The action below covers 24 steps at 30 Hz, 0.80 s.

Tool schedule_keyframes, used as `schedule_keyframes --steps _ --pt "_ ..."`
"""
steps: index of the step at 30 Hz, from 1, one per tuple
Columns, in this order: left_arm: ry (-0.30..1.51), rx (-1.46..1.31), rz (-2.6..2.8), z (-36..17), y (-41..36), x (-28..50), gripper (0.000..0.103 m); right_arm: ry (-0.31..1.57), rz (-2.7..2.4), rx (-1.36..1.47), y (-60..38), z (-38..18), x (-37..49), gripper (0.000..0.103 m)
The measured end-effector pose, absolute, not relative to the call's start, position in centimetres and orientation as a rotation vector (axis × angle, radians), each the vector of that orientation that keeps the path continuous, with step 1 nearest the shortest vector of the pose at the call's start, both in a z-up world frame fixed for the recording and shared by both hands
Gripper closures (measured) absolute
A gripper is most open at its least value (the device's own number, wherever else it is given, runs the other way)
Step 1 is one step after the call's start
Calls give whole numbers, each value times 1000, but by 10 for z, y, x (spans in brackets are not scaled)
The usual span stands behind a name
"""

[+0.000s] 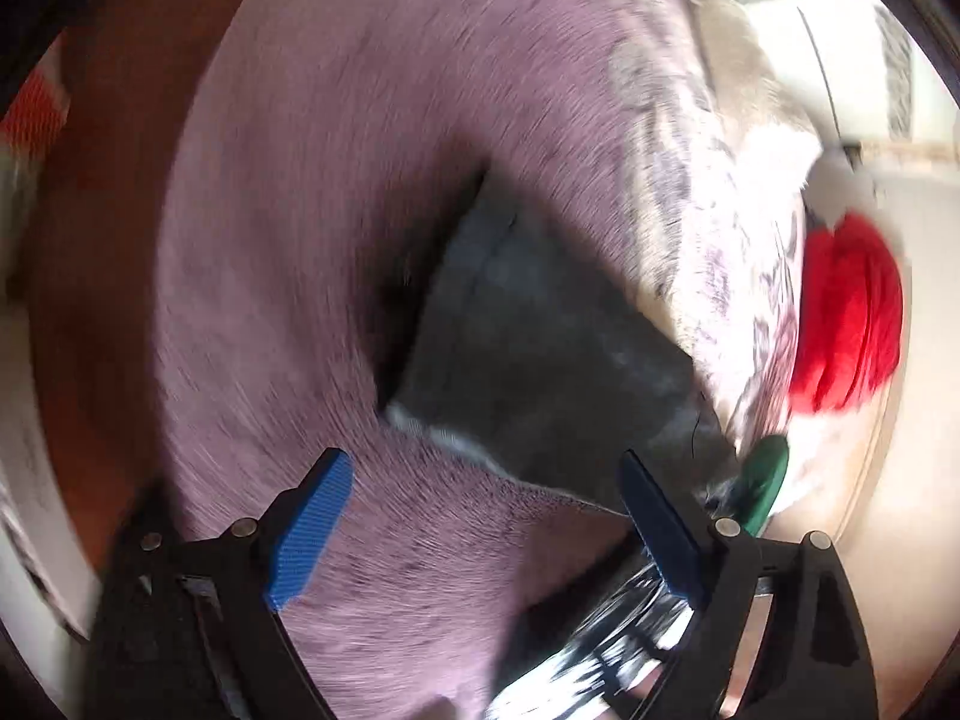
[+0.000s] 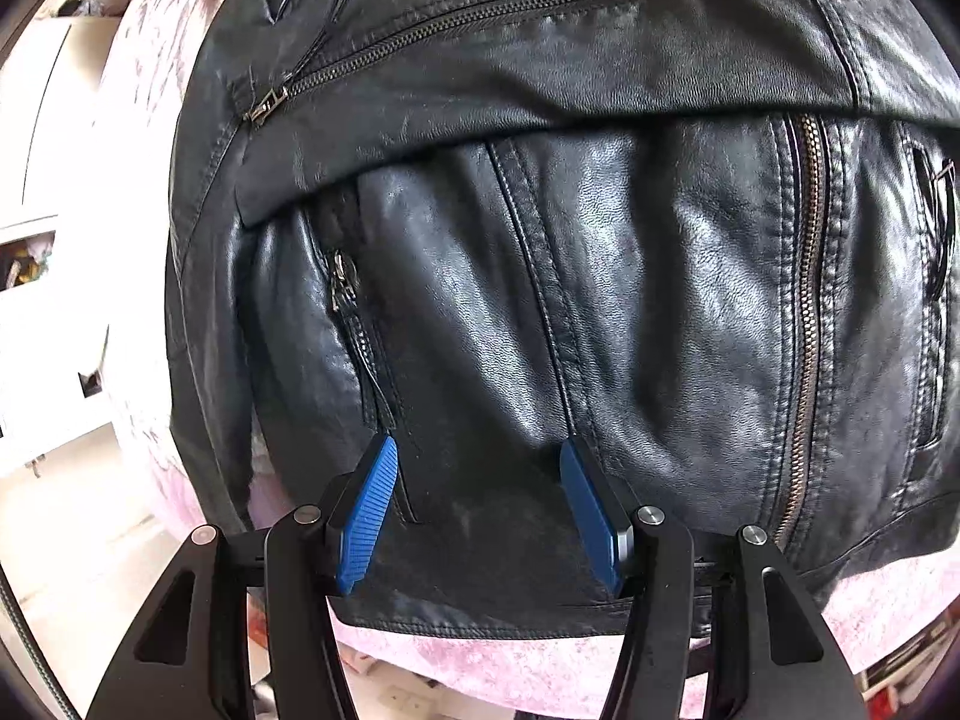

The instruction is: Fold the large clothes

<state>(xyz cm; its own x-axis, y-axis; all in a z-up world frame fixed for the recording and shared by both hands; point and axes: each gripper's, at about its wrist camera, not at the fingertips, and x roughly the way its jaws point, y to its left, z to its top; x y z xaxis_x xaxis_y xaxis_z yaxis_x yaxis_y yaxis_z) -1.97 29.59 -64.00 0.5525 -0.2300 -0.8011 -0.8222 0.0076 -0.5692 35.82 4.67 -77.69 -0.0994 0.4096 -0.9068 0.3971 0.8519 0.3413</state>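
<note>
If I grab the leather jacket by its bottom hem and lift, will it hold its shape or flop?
The jacket will probably drape rather than hold flat: its leather shows soft creases and a sleeve already lies folded across it. Its glossy surface may slip between the pads. Its zippers suggest some weight.

One black leather jacket (image 2: pixel 540 240) lies spread flat on a pink patterned bed cover (image 2: pixel 480 660). A sleeve is folded across the upper body, its zipper (image 2: pixel 444 24) running diagonally. The central front zipper (image 2: pixel 807 324) is closed. A zipped side pocket (image 2: pixel 354 324) shows lower left. The hem faces the near edge. Leather is glossy and creased.
</note>
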Motion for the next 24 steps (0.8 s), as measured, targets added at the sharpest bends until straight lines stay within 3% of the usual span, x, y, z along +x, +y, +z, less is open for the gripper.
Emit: schedule_keyframes --steps 4,12,18,19,21,22,24 --pt "847 -1551 661 -659 276 3 13 1691 6 577 48 -770 358 44" --pt "572 -1467 784 -648 294 37 13 1691 22 590 46 -777 361 44" --pt "526 -1349 834 -644 294 53 13 1681 71 578 45 -780 374 44" --pt "517 -1325 835 -640 293 55 20 1677 82 574 47 -780 376 44" --pt "536 -1247 862 -634 292 65 61 1673 101 548 50 -782 379 44" --pt "566 -1212 876 -632 294 70 90 1672 103 536 52 -782 381 44" --pt "607 -1146 871 -627 300 80 92 1661 107 502 56 -780 383 44"
